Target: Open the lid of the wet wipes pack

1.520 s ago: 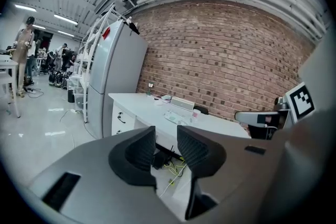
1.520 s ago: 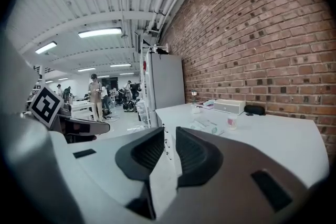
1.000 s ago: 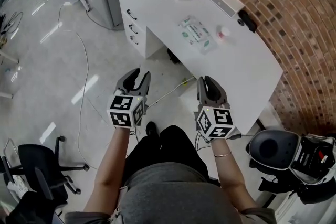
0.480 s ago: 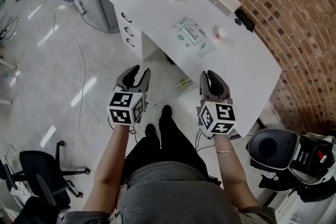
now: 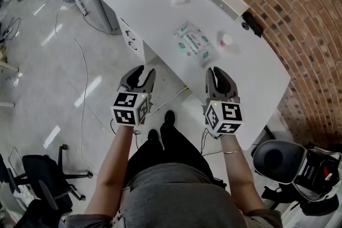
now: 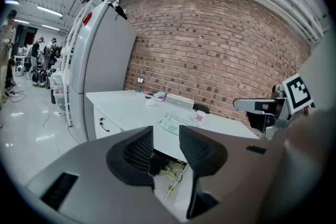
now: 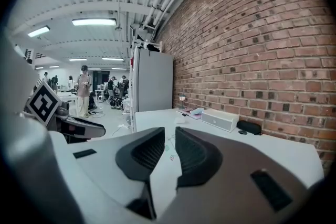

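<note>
Grey ribbed jaws on the left tool (image 5: 142, 73) are opening with nothing between them. Those of the right tool (image 5: 216, 73) stand partly apart, also on nothing. Both tools (each with its black-and-white marker cube) hang over the floor, short of the near edge of the white table (image 5: 160, 13), so no contact has been made.

The white-and-green soft wet wipes pack (image 5: 193, 41) lies flat around the middle of the table, between the near edge and the edge along the brick wall. Its lid looks shut, though it is too small here to be sure.

Several things could go wrong:
- The pack looks light and soft. If one tool levers at the flap alone, the whole pack will likely slide or lift instead of the lid opening, so the other tool should pin the body down.
- The flap is thin and the jaw tips are blunt. A shallow bite may slip off, and a deep one may pinch the film and crumple it.
- A small white-and-pink round container (image 5: 225, 40) stands just beside the pack on the wall side, and a sweeping approach could knock it over.
- Farther back, a long white box (image 5: 227, 0) sits by the wall-side edge, well clear.
</note>
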`<state>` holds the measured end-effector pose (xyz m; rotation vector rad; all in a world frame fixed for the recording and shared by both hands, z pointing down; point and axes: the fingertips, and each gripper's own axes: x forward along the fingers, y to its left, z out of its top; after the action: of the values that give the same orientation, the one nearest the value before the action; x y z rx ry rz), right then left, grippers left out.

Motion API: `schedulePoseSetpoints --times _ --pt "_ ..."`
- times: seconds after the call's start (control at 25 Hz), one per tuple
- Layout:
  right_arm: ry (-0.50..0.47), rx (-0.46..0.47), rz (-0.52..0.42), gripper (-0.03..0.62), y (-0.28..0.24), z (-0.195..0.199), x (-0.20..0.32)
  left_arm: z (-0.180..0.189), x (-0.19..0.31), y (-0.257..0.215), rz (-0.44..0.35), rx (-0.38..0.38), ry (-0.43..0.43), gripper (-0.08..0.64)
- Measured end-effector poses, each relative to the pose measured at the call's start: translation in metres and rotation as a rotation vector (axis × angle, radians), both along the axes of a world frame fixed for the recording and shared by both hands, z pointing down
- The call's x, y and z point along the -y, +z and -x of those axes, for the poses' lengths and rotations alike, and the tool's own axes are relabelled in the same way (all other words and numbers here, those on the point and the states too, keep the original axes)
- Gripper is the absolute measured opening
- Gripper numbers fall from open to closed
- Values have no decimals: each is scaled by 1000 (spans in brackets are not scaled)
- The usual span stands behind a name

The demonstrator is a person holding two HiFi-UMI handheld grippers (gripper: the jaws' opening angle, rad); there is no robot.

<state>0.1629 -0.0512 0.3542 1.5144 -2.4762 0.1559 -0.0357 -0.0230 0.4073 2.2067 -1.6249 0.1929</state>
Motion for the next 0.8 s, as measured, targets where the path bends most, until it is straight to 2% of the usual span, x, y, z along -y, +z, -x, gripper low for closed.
schedulePoseSetpoints --times 0.44,0.8 --pt "-13 25 1 71 -11 -22 67 -25 58 -2 8 22 -3 144" --pt "-91 13 10 72 -8 -24 102 -38 89 -1 12 45 -34 144"
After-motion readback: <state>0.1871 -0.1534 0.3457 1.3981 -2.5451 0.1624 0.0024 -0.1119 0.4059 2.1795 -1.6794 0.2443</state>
